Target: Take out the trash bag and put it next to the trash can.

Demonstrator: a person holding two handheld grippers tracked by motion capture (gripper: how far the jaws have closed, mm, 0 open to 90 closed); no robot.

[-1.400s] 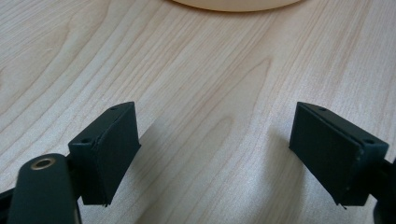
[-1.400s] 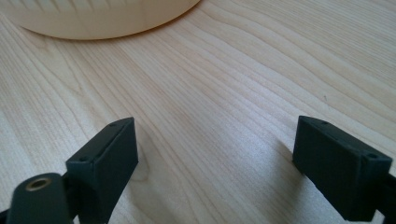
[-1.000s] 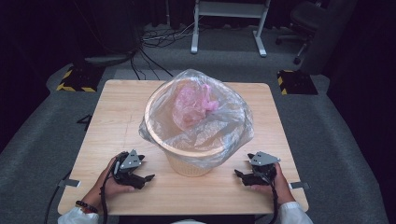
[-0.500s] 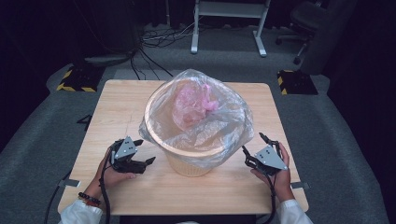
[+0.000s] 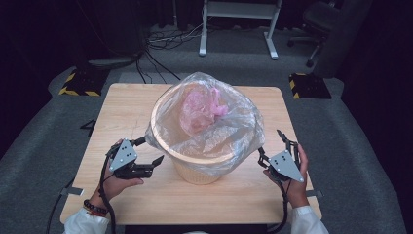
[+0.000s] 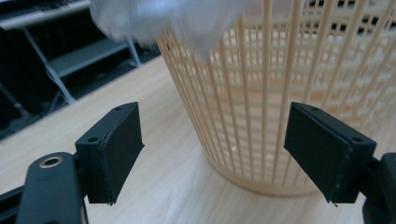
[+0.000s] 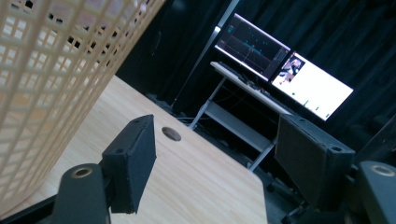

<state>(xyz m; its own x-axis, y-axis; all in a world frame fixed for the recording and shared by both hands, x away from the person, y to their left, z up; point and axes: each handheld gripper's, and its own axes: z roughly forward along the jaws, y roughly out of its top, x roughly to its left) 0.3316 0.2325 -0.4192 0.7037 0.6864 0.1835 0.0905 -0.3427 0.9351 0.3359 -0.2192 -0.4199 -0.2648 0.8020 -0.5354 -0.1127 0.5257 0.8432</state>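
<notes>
A beige slatted basket (image 5: pixel 197 170) stands mid-table, lined with a clear plastic bag (image 5: pixel 234 122) whose edge drapes over the rim. Something pink (image 5: pixel 199 109) lies inside the bag. My left gripper (image 5: pixel 150 152) is open at the basket's left side, just under the hanging bag edge. In the left gripper view its jaws (image 6: pixel 215 154) frame the basket's lower wall (image 6: pixel 261 93), with the bag (image 6: pixel 163 18) above. My right gripper (image 5: pixel 272 145) is open at the basket's right side, tilted up. In the right gripper view the jaws (image 7: pixel 224 158) hold nothing, and the basket (image 7: pixel 51 70) is at the left.
The wooden table (image 5: pixel 126 107) has bare room behind and in front of the basket, and a small hole (image 7: pixel 171 134) near its far corner. Beyond it are a metal stand (image 5: pixel 238 29), an office chair (image 5: pixel 321 19), two monitors (image 7: pixel 289 70) and striped floor blocks (image 5: pixel 80 83).
Both grippers have come forward from the table's front edge to the basket's sides. The left one now reaches under the bag's edge; the right one has tilted upward.
</notes>
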